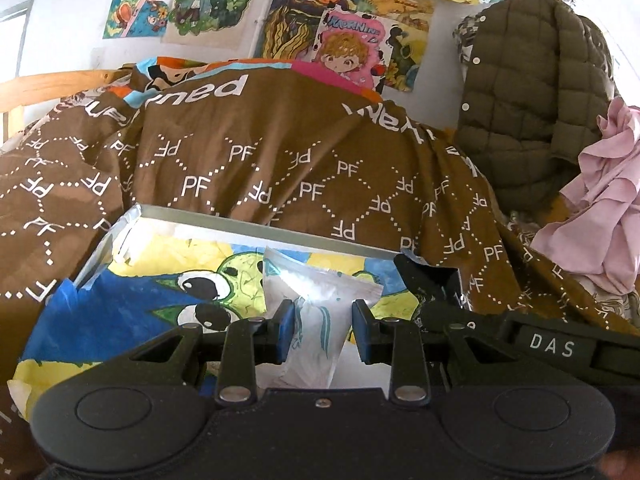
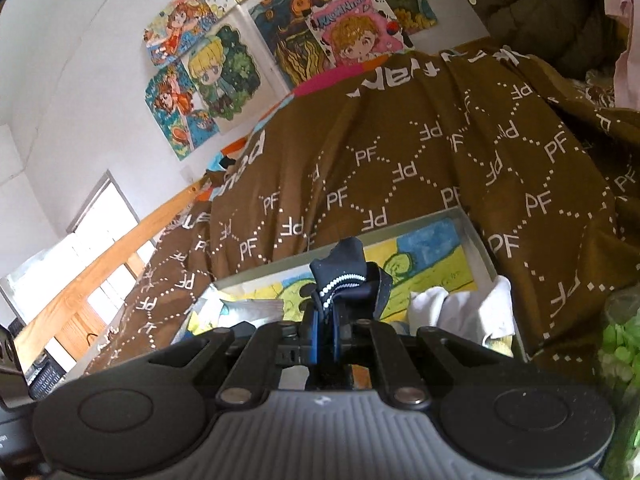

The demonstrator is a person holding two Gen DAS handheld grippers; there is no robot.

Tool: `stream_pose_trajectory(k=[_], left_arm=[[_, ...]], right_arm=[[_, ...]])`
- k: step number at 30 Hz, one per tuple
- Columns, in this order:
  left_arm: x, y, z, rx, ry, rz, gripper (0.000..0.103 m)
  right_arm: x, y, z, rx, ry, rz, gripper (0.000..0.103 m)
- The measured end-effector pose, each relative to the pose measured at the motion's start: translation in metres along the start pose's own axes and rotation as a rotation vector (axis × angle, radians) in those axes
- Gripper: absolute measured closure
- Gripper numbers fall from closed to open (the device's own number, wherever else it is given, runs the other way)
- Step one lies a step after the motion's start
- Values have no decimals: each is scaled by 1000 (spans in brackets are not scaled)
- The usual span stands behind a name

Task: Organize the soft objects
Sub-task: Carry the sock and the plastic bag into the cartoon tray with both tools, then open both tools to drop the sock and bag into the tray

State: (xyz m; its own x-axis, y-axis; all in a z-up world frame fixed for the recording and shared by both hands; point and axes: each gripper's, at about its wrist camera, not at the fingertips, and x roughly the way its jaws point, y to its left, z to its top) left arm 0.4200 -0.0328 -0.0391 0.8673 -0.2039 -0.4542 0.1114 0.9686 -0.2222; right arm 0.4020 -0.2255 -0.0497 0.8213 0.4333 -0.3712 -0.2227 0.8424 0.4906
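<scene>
Your left gripper [image 1: 323, 330] has a clear plastic packet [image 1: 316, 312] standing between its two blue pads [image 1: 286, 330]; the jaws sit partly closed around it, the left pad against the packet's edge, but you cannot tell from this angle whether the right pad presses it or only stands just beside it. The packet holds something white with teal markings and hangs over a shallow grey tray [image 1: 256, 222] whose floor is covered by a cartoon drawing [image 1: 160, 292] in yellow, blue and green. Your right gripper [image 2: 325, 320] is pressed together on a dark navy sock [image 2: 344, 276] with a line of white dots, which sticks up and forward out of the jaws, above the same tray [image 2: 474, 236]. In the right wrist view a white cloth [image 2: 464, 308] lies in the tray's near right corner, just beside your fingers. The tray rests on a brown bedspread [image 1: 280, 160] printed with white "PF" letters and dotted diamonds. To the right on the bed stand an olive quilted jacket [image 1: 532, 100] and a crumpled pink garment [image 1: 600, 208]. Behind, colourful cartoon posters [image 1: 352, 52] cover the white wall, a wooden bed rail [image 2: 100, 256] runs along the left, and a bright window [image 2: 100, 216] shows beyond it.
</scene>
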Motion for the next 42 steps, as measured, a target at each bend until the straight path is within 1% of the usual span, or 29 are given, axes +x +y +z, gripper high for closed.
stream_pose_trajectory(k=[6, 10, 18, 21, 23, 24, 26, 28, 30, 32, 34, 38, 39, 42], left_arm=[[4, 2, -1, -13, 18, 8, 70], [4, 2, 1, -24, 30, 11, 69], [1, 2, 3, -50, 52, 23, 64], [0, 2, 4, -56, 54, 28, 60], [-2, 2, 4, -67, 55, 32, 52], [-3, 2, 5, -74, 55, 34, 51], [-5, 3, 6, -90, 59, 38, 47], [-8, 4, 7, -105, 56, 44, 43], [-15, 3, 8, -105, 39, 51, 40], [-23, 0, 9, -95, 16, 57, 33], [-33, -3, 11, -82, -12, 62, 31], [-56, -9, 15, -66, -72, 75, 21], [-62, -11, 17, -63, -86, 78, 20], [-81, -16, 20, -60, -118, 85, 15]], right_arm=[[1, 0, 0, -7, 19, -19, 94], [2, -2, 0, -2, 40, -30, 89], [-1, -7, 3, 17, 60, -30, 83], [-4, -7, 4, 23, 60, -29, 76], [-7, -8, 6, 26, 56, -27, 68], [-9, -8, 7, 26, 54, -25, 67], [-13, -7, 9, 25, 47, -26, 59], [-18, -6, 11, 18, 37, -31, 55], [-23, -4, 13, 11, 27, -36, 50], [-31, -2, 15, 4, 9, -37, 44], [-39, 0, 17, -2, -12, -38, 40], [-59, 6, 21, -25, -53, -56, 31], [-65, 8, 22, -32, -64, -60, 30], [-86, 16, 25, -65, -101, -64, 21]])
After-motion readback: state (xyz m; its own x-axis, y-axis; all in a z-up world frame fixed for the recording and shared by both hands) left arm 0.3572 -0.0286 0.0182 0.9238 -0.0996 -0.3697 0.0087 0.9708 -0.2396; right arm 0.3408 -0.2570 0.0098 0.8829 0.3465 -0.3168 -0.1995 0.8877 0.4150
